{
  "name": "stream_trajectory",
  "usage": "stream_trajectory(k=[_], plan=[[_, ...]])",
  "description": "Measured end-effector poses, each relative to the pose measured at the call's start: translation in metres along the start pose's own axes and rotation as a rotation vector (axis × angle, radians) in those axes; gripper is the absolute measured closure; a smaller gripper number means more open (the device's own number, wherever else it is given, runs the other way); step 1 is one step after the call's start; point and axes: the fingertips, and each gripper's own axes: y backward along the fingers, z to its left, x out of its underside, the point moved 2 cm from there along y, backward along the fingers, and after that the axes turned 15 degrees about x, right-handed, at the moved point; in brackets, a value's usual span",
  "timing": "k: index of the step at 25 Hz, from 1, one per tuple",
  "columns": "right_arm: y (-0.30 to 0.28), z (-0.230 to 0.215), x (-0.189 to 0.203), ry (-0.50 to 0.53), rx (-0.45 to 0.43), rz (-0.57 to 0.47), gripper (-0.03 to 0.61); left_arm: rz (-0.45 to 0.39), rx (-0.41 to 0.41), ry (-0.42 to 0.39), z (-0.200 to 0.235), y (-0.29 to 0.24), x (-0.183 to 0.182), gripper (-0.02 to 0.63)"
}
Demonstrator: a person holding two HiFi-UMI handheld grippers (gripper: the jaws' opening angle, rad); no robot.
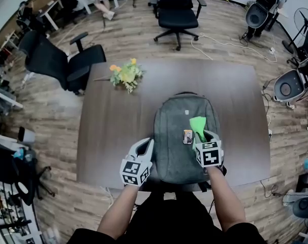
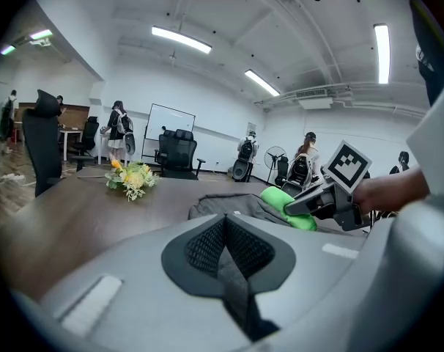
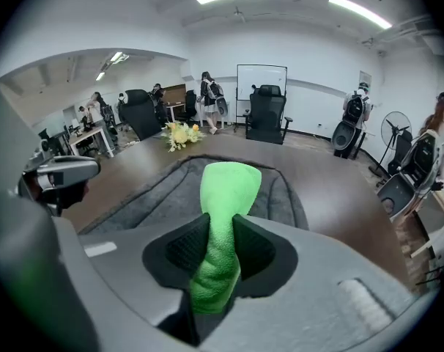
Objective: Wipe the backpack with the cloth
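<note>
Head view: backpack (image 1: 182, 131) on dark table (image 1: 113, 136) over wood floor (image 1: 57, 118); right gripper (image 1: 204, 135) jaws clamp cloth (image 1: 198, 124), left gripper (image 1: 148, 145) jaws closed.

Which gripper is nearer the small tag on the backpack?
Right. The right gripper, shut on the green cloth, sits just right of the tag; the left gripper is at the left edge of the backpack, jaws shut.

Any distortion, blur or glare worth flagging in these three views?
Head view: heavy fisheye, the floor planks bow; even light, sharp. Left gripper view: ceiling lights blown out, dark vignette. Right gripper view: cloth crisp in the right tool, room beyond curved.
</note>
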Motion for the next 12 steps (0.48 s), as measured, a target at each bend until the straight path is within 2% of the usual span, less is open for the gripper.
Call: stream_trajectory(k=[7, 12], plan=[[0.010, 0.057, 0.008, 0.010, -0.121, 0.008, 0.482, -0.013, -0.041, 0.029, 0.011, 0.037, 0.011, 0.594], [0.016, 0.101, 0.006, -0.040, -0.228, 0.031, 0.482, 0.004, -0.053, 0.032, 0.016, 0.056, 0.020, 0.594]])
